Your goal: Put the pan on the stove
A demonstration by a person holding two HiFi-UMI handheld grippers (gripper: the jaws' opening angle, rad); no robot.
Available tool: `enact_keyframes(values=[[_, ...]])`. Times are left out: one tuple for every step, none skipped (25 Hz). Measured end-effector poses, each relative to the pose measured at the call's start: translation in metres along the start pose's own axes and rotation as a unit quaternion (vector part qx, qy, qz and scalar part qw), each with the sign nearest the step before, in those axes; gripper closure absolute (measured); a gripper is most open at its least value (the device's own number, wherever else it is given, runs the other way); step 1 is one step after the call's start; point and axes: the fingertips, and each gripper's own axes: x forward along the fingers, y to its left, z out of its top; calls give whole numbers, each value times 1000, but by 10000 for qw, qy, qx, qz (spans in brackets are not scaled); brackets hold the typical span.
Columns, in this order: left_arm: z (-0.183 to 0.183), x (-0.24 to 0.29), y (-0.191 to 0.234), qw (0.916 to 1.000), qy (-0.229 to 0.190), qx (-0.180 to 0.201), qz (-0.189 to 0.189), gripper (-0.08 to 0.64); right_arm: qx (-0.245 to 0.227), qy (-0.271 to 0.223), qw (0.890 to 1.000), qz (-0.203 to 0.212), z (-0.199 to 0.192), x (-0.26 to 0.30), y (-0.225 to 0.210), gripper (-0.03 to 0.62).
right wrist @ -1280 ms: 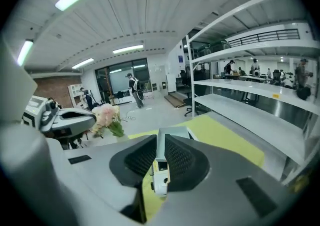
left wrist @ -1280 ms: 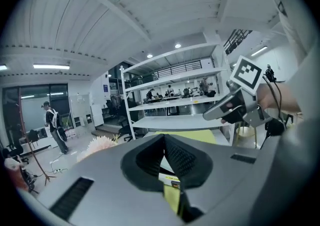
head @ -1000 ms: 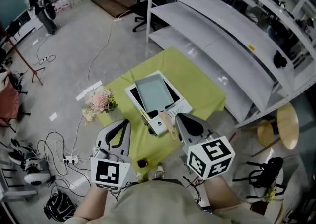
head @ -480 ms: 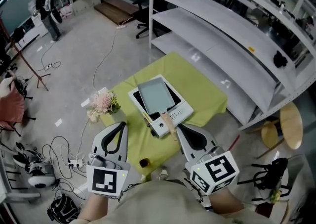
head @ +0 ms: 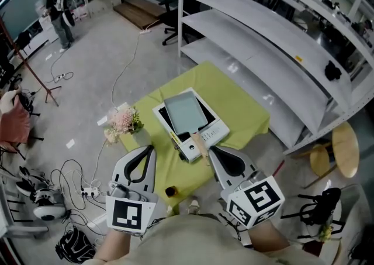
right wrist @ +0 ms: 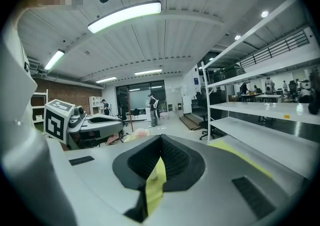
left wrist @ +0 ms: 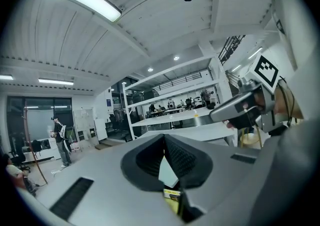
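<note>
The bench (head: 239, 112) stands in the middle of the floor (head: 105, 53), with one corner towards the person. The stove (head: 213, 132) lies on the bench, near its middle. The pan (head: 184, 112) sits on the stove, its handle (head: 198, 143) reaching back over the stove's near edge. The left tongs (head: 147, 151) hang over the bench's near left side, left of the handle. The right tongs (head: 214, 151) are just right of it. A small dark thing (head: 170, 192) rests by the near corner. Flowers (head: 121, 120) sit at the bench's left edge. The shelving rack (head: 263, 35) runs behind and to the right. A stool (head: 343, 147) stands far right and cables (head: 70, 179) lie on the floor at left.
</note>
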Motion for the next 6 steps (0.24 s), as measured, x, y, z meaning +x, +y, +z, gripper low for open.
enact_keyframes(values=[[0, 0, 0, 10000, 0, 6, 5, 554, -3, 6, 10000, -8, 0, 0, -1, 586], [0, -1, 0, 10000, 0, 12, 9, 554, -9, 13, 10000, -19, 0, 0, -2, 586], [0, -1, 0, 10000, 3, 17, 14, 554, -17, 19, 10000, -29, 0, 0, -3, 586], [0, -2, 0, 10000, 9, 21, 18, 554, -25, 24, 10000, -34, 0, 0, -3, 586], [0, -2, 1, 10000, 16, 22, 22, 554, -32, 26, 10000, -37, 0, -1, -3, 586], [-1, -2, 0, 10000, 22, 21, 25, 554, -38, 28, 10000, -39, 0, -1, -4, 586]])
